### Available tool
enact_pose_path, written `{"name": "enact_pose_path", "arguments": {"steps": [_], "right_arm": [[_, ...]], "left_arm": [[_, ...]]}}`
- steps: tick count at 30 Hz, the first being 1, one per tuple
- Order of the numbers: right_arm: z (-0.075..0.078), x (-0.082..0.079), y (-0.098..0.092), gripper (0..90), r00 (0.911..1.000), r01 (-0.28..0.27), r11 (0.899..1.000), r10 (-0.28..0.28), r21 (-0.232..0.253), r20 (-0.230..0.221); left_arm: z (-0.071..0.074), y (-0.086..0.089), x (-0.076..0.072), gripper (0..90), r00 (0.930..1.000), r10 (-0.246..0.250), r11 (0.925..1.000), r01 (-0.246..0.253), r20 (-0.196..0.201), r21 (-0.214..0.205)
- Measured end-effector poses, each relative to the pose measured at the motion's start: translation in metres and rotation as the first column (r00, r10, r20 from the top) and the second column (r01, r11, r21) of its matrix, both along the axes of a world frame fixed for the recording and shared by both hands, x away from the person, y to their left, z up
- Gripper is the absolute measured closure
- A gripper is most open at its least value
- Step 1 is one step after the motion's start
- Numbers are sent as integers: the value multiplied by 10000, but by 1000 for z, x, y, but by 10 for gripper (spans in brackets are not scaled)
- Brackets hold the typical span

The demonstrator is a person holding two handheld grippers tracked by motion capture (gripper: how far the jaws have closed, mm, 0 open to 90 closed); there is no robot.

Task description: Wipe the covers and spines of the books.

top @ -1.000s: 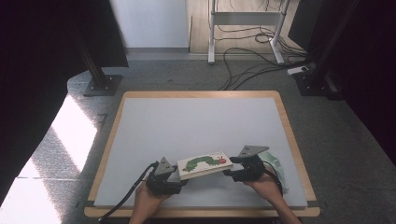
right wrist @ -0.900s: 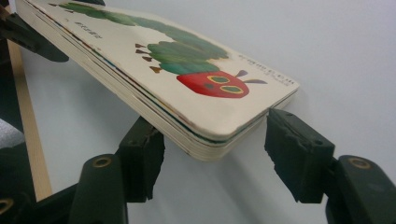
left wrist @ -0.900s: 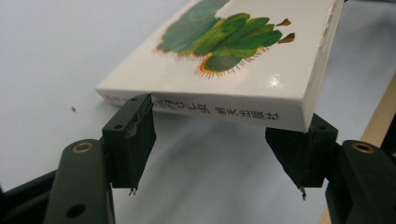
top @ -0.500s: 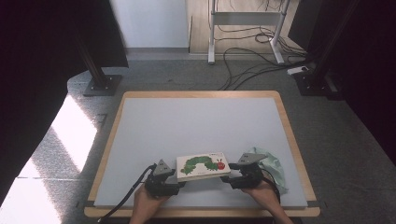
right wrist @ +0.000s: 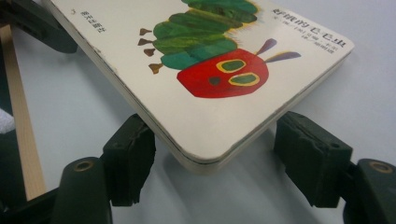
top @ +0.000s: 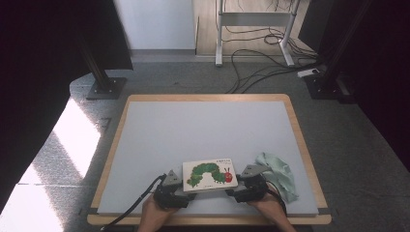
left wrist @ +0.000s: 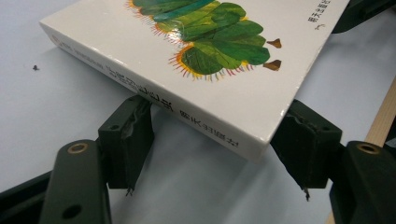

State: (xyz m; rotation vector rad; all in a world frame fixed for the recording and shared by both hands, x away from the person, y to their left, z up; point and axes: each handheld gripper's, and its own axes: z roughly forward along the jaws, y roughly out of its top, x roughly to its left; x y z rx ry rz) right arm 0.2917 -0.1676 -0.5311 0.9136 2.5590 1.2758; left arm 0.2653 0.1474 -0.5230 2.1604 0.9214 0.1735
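Book (top: 210, 174), long axis left-right

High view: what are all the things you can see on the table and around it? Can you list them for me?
book: one, white cover with a green caterpillar that has a red head, near edge of the table between the two grippers
cloth: one, pale green, crumpled, near right corner of the table
table: one, grey top with a wooden rim, middle of the view
cables: several, black, on the floor beyond the table
metal stand: one, grey, far side of the floor
left hand-held gripper: one, black, at the book's left corner, jaws just been opening
right hand-held gripper: one, black, at the book's right corner, jaws just been opening
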Motion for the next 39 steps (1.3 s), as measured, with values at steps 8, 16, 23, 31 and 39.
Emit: {"name": "enact_pose_path", "arguments": {"steps": [8,16,23,31,39], "right_arm": [[-1,-5,2,242,9990,-183,9987,201,-465,388],[-1,-10,-2,248,9985,59,9976,-21,-689,553],[-1,-7,3,335,9966,300,9965,-239,-778,787],[-1,12,9,351,9940,790,9940,-728,-753,812],[-1,42,14,355,9906,1142,9907,-1079,-737,842]], "left_arm": [[-1,-1,-12,254,9986,101,9971,-139,518,743],[-1,6,-16,276,9979,248,9976,-286,602,630],[-1,10,0,456,9983,232,9995,-244,537,211],[1,11,32,492,9996,226,9996,-228,188,151],[1,15,68,480,9982,576,9983,-576,160,-23]]}}
